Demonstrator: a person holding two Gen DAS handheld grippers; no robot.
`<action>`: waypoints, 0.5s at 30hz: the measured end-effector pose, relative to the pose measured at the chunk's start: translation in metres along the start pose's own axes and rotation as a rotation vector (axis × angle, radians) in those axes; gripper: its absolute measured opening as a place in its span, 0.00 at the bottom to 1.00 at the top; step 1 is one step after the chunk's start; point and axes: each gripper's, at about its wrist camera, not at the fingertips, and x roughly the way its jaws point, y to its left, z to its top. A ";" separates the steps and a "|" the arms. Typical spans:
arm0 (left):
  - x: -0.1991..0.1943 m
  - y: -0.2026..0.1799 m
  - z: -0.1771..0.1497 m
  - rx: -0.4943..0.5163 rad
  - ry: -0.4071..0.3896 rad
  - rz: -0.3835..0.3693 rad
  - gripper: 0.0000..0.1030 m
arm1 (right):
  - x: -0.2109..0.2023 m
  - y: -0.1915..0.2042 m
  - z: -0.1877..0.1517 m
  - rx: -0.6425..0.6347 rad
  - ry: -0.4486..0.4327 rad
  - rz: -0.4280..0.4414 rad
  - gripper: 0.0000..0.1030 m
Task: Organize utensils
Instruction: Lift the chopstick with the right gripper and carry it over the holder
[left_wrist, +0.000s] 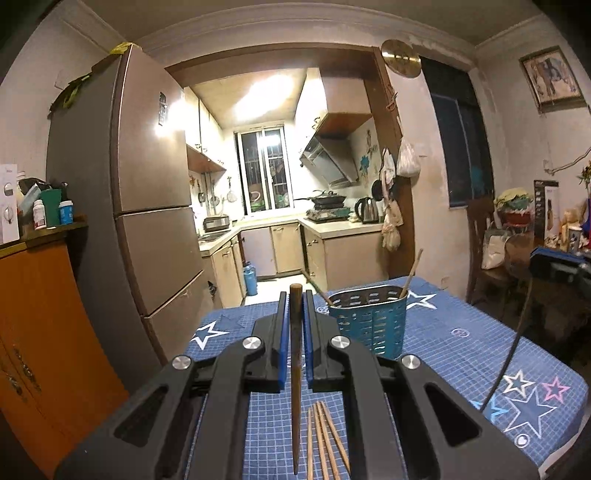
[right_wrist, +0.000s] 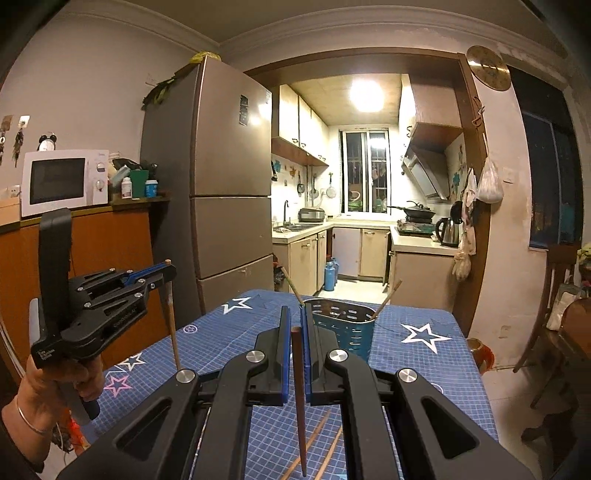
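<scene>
over blue cloth (left_wrist: 461, 354): left gripper (left_wrist: 295, 295) and right gripper (right_wrist: 294, 310) each pinching one chopstick (left_wrist: 295, 369) near its thick end; light, stiff, slippery. holder (left_wrist: 369, 317) ahead.

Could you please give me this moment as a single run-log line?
left gripper: shut on chopstick | right gripper: shut on chopstick | holder: two chopsticks inside | table: loose chopsticks

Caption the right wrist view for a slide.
Both grippers hold chopsticks before the teal holder.
</scene>
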 end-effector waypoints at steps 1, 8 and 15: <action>0.003 0.000 0.000 0.001 0.006 0.004 0.05 | 0.002 0.000 0.001 -0.002 0.004 -0.006 0.07; 0.015 0.002 -0.007 0.009 0.044 0.036 0.05 | 0.011 -0.005 0.000 -0.011 0.026 -0.038 0.07; 0.020 0.003 -0.005 0.032 0.049 0.062 0.05 | 0.020 -0.007 0.006 -0.033 0.033 -0.058 0.07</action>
